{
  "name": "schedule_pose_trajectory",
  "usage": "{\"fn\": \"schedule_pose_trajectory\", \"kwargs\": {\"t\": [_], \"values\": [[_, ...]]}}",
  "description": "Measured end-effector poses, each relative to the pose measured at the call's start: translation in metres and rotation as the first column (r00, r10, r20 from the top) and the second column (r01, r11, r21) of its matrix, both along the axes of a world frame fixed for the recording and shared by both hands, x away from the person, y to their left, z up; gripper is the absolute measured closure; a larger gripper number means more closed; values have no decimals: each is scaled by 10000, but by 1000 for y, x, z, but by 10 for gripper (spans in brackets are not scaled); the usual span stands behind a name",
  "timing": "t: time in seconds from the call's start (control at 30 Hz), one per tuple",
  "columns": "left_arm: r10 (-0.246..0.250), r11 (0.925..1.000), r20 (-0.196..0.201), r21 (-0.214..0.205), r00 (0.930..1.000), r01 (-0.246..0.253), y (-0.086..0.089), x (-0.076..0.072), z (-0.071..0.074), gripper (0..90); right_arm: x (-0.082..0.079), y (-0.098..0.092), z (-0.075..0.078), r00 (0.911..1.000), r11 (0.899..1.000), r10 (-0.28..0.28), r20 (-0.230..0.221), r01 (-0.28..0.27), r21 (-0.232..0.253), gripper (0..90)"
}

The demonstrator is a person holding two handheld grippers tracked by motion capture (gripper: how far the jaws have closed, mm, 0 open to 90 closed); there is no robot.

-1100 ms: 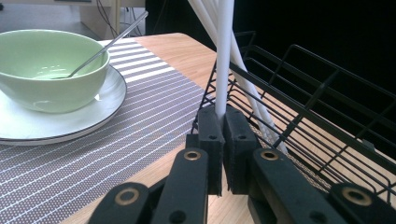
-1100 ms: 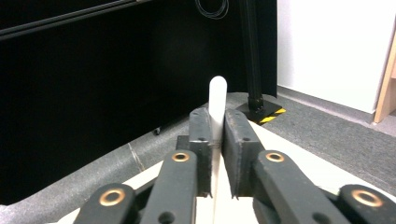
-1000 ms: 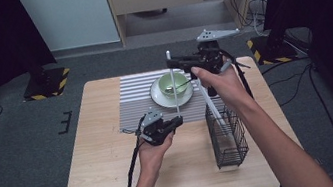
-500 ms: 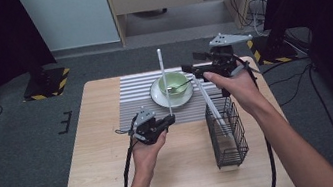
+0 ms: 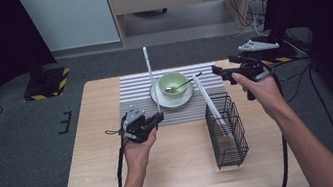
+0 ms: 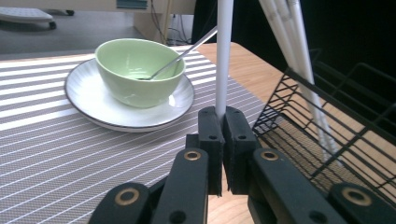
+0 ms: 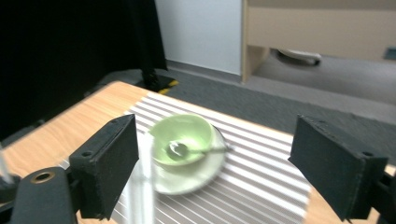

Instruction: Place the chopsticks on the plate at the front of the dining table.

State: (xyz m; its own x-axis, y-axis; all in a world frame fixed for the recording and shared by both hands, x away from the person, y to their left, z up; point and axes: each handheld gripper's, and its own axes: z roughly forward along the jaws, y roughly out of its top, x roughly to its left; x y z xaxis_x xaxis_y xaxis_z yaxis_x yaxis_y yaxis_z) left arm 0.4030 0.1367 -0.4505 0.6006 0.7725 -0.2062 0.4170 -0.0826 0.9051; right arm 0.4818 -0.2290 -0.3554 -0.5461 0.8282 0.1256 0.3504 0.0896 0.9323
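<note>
Left gripper (image 5: 157,118), jaws clamped on the white stick (image 5: 151,78) held upright just before the plate (image 5: 161,102), would best have tilted it toward the wire basket (image 5: 226,134) gently, while the right gripper (image 5: 219,71), its jaws just opening, held nothing.

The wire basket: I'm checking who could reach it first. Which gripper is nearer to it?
Right, narrowly. The right gripper hovers open just beyond the wire basket's far end; the left gripper, clamping a white stick, sits to its left.
</note>
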Motion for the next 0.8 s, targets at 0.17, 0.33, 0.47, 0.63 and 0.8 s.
{"fn": "schedule_pose_trajectory", "kwargs": {"t": [0.17, 0.33, 0.47, 0.63, 0.8], "values": [[214, 9996, -27, 190, 9998, -213, -1, 2, 1, 867, 2, -26, -19, 9979, 9981, -607, -210, 607, -41, 149], [372, 9992, -34, 179, 9993, -371, -3, 5, 2, 867, 0, -48, -35, 9935, 9944, -1052, -424, 1049, -88, 151], [439, 9981, 62, 425, 9990, -442, -7, 8, 4, 868, -6, -61, -49, 9910, 9922, -1228, -529, 1215, -263, 151], [540, 9973, 104, 496, 9985, -545, -12, 11, 5, 868, -11, -69, -65, 9895, 9915, -1296, -643, 1283, -230, 151], [577, 9968, 135, 542, 9982, -583, -19, 13, 4, 868, -17, -73, -81, 9867, 9884, -1476, -677, 1447, -463, 148]]}}
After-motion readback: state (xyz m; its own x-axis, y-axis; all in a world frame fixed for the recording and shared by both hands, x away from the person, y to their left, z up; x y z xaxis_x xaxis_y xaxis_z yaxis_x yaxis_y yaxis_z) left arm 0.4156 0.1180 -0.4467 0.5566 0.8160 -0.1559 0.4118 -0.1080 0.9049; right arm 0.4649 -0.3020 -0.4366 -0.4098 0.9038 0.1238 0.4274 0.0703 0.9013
